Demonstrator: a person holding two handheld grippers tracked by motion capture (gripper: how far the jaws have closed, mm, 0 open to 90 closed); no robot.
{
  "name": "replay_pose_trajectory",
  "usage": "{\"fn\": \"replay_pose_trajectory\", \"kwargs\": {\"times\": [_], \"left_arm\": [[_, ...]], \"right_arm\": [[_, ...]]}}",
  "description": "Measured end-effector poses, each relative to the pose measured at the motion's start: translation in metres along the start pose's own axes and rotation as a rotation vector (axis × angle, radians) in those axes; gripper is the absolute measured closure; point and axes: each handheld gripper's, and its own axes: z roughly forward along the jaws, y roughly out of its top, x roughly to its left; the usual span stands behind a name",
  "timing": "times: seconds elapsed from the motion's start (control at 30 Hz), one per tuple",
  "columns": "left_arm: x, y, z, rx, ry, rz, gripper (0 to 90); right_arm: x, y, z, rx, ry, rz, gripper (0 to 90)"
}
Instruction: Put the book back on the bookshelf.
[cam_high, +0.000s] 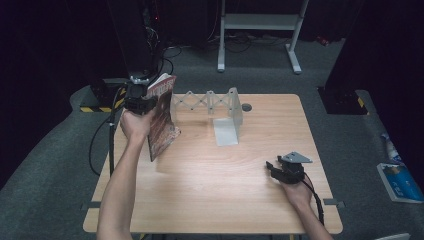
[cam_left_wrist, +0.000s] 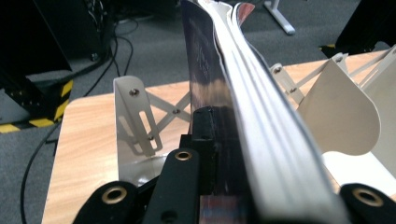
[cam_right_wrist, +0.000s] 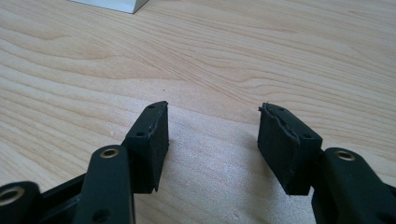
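Magazine (cam_high: 162, 116) upright in left gripper (cam_high: 139, 104), beside rack (cam_high: 210, 102)

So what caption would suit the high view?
Left gripper holds a magazine upright beside the white rack; right gripper rests open on the table.

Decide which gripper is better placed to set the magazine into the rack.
Left: the left gripper already clamps the magazine upright beside the rack; the right gripper rests open, far off.

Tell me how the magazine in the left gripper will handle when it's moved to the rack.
The magazine is probably floppy: clamped at one edge by the left gripper, its pages fan apart in the left gripper view. Its glossy cover may slip. Set in the rack, it likely leans on a divider rather than standing alone.
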Motion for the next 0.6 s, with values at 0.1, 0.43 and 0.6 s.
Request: {"fn": "replay_pose_trajectory", "kwargs": {"times": [0.1,0.43,0.6], "left_arm": [[0.002,0.002,-0.002,0.031,-0.003,-0.007,82.4],[0.007,0.007,-0.007,0.129,-0.013,-0.019,82.6],[0.009,0.005,-0.012,0.121,-0.02,-0.026,83.5]], "right_arm": [[0.0,0.0,0.0,0.0,0.0,0.0,43.3],[0.0,0.0,0.0,0.0,0.001,-0.001,43.3],[0.0,0.0,0.0,0.001,0.001,-0.001,43.3]]}}
